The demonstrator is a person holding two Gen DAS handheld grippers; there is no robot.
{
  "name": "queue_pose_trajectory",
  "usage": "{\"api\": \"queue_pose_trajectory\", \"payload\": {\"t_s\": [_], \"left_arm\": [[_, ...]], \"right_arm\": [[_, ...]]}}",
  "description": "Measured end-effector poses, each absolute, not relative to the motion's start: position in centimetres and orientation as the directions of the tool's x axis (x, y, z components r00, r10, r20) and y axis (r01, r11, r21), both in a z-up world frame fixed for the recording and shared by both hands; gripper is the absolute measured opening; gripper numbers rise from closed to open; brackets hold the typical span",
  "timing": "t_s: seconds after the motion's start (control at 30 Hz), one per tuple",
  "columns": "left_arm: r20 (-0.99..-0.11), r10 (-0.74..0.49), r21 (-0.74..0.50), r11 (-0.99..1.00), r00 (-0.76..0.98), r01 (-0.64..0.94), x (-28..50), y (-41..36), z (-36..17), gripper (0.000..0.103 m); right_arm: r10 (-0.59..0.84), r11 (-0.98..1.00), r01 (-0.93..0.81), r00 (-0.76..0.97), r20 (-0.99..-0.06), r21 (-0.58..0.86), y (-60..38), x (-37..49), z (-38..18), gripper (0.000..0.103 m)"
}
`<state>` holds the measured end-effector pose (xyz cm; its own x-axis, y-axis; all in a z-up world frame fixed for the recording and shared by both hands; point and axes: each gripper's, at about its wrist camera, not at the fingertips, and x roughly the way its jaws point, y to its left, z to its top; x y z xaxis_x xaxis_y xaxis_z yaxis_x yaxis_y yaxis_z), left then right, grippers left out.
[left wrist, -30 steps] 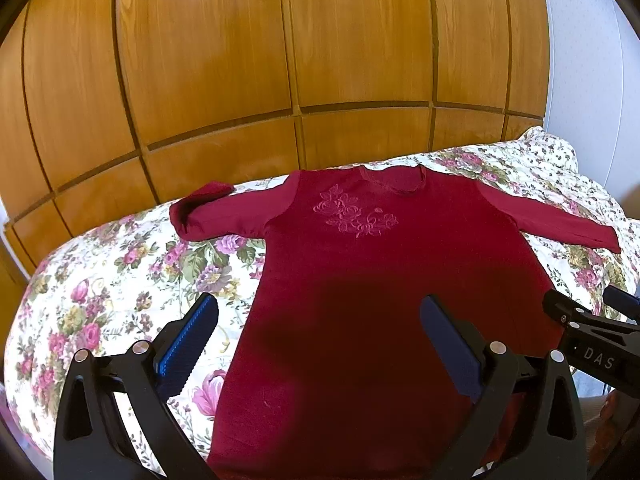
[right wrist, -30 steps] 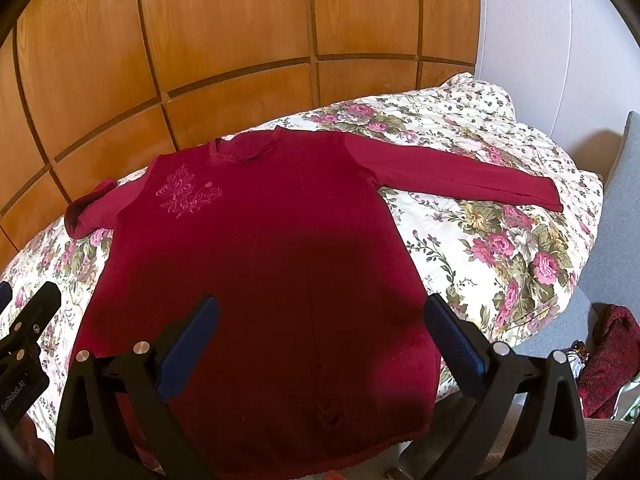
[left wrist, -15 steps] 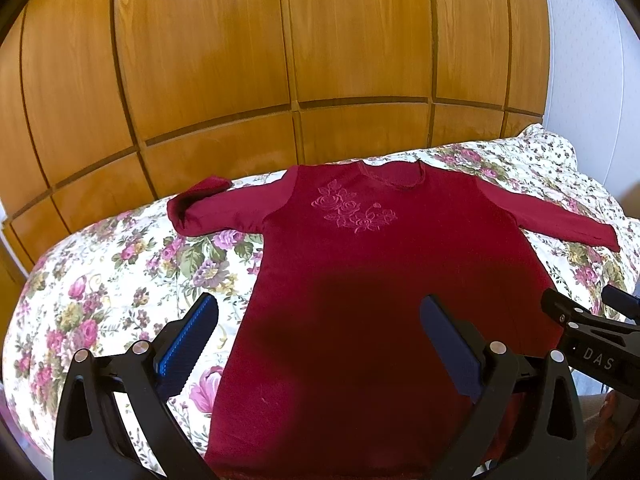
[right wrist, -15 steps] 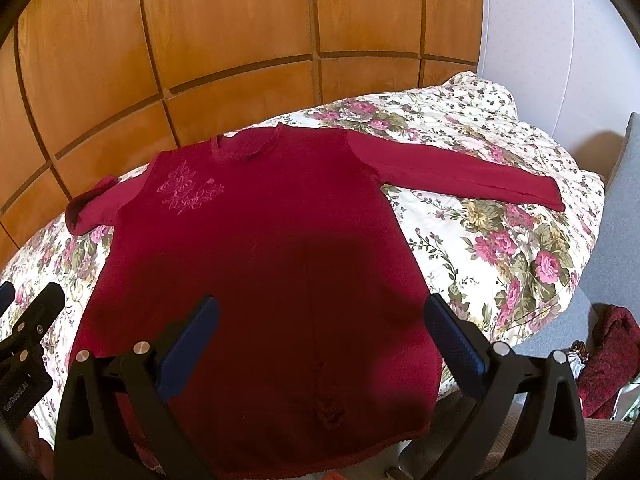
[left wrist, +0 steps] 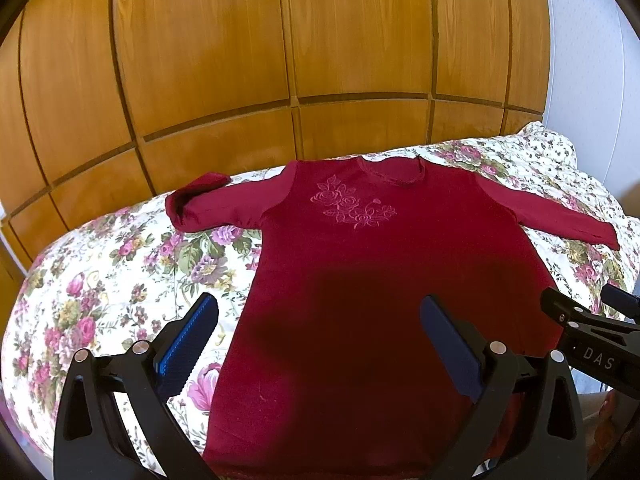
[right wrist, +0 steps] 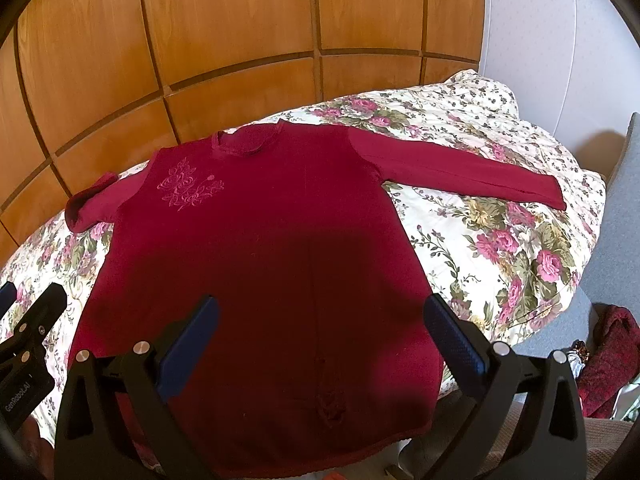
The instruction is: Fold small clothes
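The floral bed cover (left wrist: 120,264) carries the red long-sleeved top (left wrist: 360,280), spread flat and unfolded, one cuff turned back. In the last second almost nothing changed, so folding has not started. The left gripper (left wrist: 320,332) and the right gripper (right wrist: 320,332) still hover with jaws wide apart, empty.

A floral bedspread (left wrist: 120,264) covers the bed, reaching from nine o'clock round to three. Wooden wardrobe panels (left wrist: 280,60) fill the view towards twelve. A white wall (right wrist: 560,40) stands at two o'clock. A grey upholstered edge (right wrist: 616,232) rises at three, and dark red crumpled fabric (right wrist: 608,364) lies at four.
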<state>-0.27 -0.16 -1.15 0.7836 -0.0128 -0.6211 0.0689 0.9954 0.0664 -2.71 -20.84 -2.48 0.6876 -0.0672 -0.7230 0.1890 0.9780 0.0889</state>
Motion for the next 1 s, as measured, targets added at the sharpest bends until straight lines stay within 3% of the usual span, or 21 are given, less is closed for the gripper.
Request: {"api": "queue_pose_trajectory", "payload": {"t_s": [0.57,1.0], "left_arm": [[-0.649,-0.016,0.057,0.996,0.76,0.07,0.2,0.2,-1.7,0.1],[-0.72,-0.063,0.009,0.995,0.691,0.1,2.2,1.4,-3.8,0.1]], "right_arm": [[-0.065,0.978,0.188,0.682,-0.729,0.089,-20.9,-2.7,-2.6,0.101],[-0.052,0.973,0.197,0.691,-0.721,0.119,-21.5,-2.2,-2.3,0.101]]}}
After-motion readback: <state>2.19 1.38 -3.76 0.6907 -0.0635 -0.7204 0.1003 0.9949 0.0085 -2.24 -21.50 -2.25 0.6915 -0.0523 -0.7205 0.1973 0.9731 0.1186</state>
